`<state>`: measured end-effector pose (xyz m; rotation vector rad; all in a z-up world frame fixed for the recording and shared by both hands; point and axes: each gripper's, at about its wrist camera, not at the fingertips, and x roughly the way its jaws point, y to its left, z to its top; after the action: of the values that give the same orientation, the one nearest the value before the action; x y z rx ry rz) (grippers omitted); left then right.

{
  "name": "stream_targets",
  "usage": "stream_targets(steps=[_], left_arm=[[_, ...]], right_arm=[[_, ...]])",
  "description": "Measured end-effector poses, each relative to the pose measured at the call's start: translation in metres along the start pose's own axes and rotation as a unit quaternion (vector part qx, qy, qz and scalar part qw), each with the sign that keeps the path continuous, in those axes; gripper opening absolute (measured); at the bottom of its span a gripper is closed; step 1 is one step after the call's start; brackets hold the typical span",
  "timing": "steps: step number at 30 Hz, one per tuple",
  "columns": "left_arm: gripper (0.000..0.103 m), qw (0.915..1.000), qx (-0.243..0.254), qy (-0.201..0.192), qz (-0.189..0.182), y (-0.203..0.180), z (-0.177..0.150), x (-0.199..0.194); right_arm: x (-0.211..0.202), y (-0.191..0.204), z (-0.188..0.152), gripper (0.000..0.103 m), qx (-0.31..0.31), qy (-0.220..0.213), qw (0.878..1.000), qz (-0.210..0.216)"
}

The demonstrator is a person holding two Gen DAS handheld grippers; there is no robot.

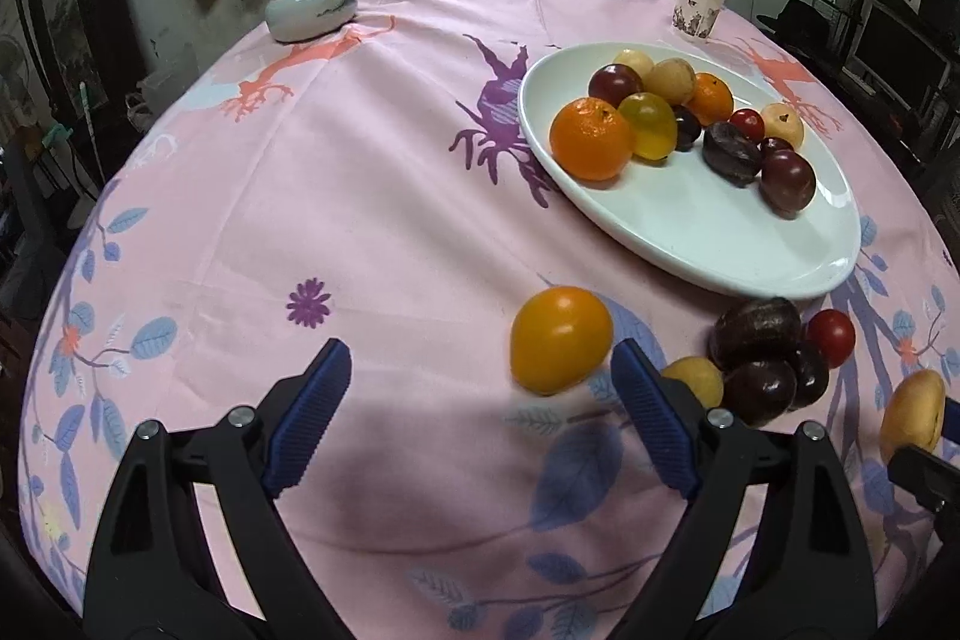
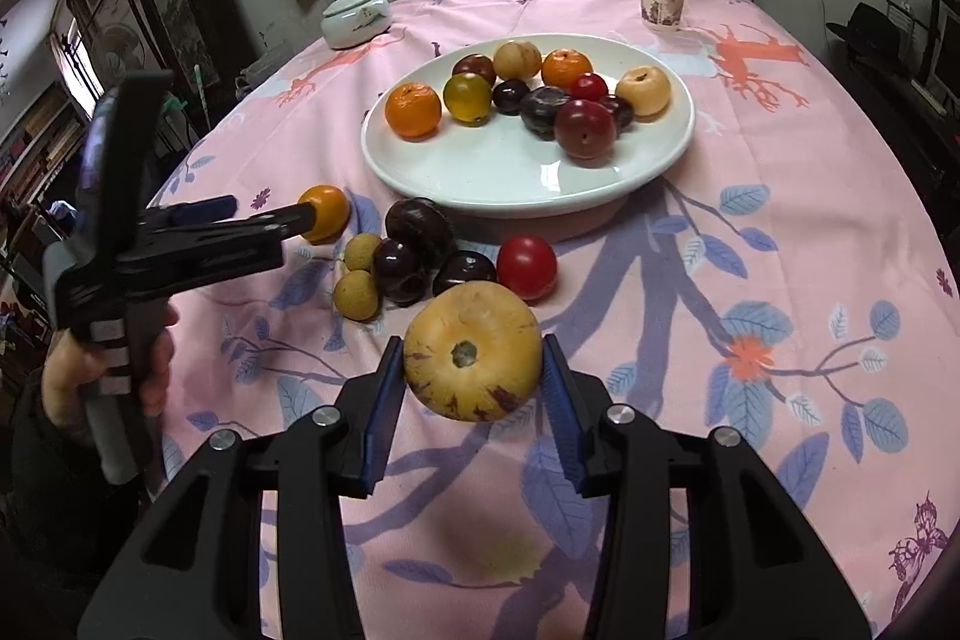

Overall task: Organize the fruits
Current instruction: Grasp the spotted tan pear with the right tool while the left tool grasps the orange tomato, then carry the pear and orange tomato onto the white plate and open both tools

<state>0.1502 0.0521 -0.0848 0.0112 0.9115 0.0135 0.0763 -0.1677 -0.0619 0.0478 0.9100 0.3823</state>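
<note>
Only the right wrist view shows the right gripper clamping the yellow fruit.

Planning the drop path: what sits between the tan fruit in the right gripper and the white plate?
In the right wrist view, between the tan fruit and the white plate lie a red fruit and dark plums; then bare cloth.

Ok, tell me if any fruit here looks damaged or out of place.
The yellow fruit held between the right gripper fingers has dark brown blotches on its skin, like bruising. A cluster of loose fruits sits on the tablecloth, outside the white plate.
</note>
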Motion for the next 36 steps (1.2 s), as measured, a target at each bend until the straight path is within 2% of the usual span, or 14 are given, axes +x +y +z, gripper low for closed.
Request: stream_targets(steps=[3, 5, 6, 7, 9, 11, 16, 22, 28, 36], left_arm=[[0.080, 0.9998, -0.005, 0.010, -0.019, -0.003, 0.006, 0.012], [0.061, 0.9987, -0.004, 0.022, -0.046, -0.007, 0.008, 0.021], [0.041, 0.9968, -0.009, 0.031, -0.073, -0.009, 0.008, 0.025], [0.039, 0.9963, -0.012, 0.035, -0.078, -0.010, 0.008, 0.027], [0.039, 0.9965, -0.005, 0.033, -0.077, -0.013, 0.006, 0.023], [0.039, 0.9949, -0.016, 0.026, -0.096, -0.012, 0.002, 0.012], [0.039, 0.9950, -0.020, -0.023, -0.095, -0.015, -0.014, -0.042], [0.039, 0.9950, -0.004, -0.040, -0.091, -0.026, -0.040, -0.084], [0.039, 0.9943, 0.015, -0.042, -0.097, -0.035, -0.052, -0.097], [0.039, 0.9949, 0.011, -0.039, -0.092, -0.036, -0.046, -0.095]], right_arm=[[-0.002, -0.004, -0.001, 0.045, 0.006, -0.001, 1.000, 0.004], [-0.001, -0.006, -0.001, 0.045, 0.009, 0.000, 1.000, 0.006], [-0.001, -0.007, -0.001, 0.045, 0.011, 0.001, 1.000, 0.006], [-0.001, -0.008, -0.001, 0.045, 0.012, 0.002, 1.000, 0.006], [-0.002, -0.007, -0.001, 0.045, 0.013, 0.002, 1.000, 0.006], [-0.006, -0.006, 0.000, 0.045, 0.011, -0.002, 1.000, 0.006], [-0.011, 0.000, 0.003, 0.045, 0.003, -0.009, 1.000, 0.004], [-0.013, 0.011, 0.000, 0.045, -0.007, -0.008, 1.000, 0.005], [-0.017, 0.018, -0.003, 0.045, -0.013, -0.011, 1.000, 0.004], [-0.017, 0.018, -0.004, 0.045, -0.010, -0.010, 1.000, 0.009]])
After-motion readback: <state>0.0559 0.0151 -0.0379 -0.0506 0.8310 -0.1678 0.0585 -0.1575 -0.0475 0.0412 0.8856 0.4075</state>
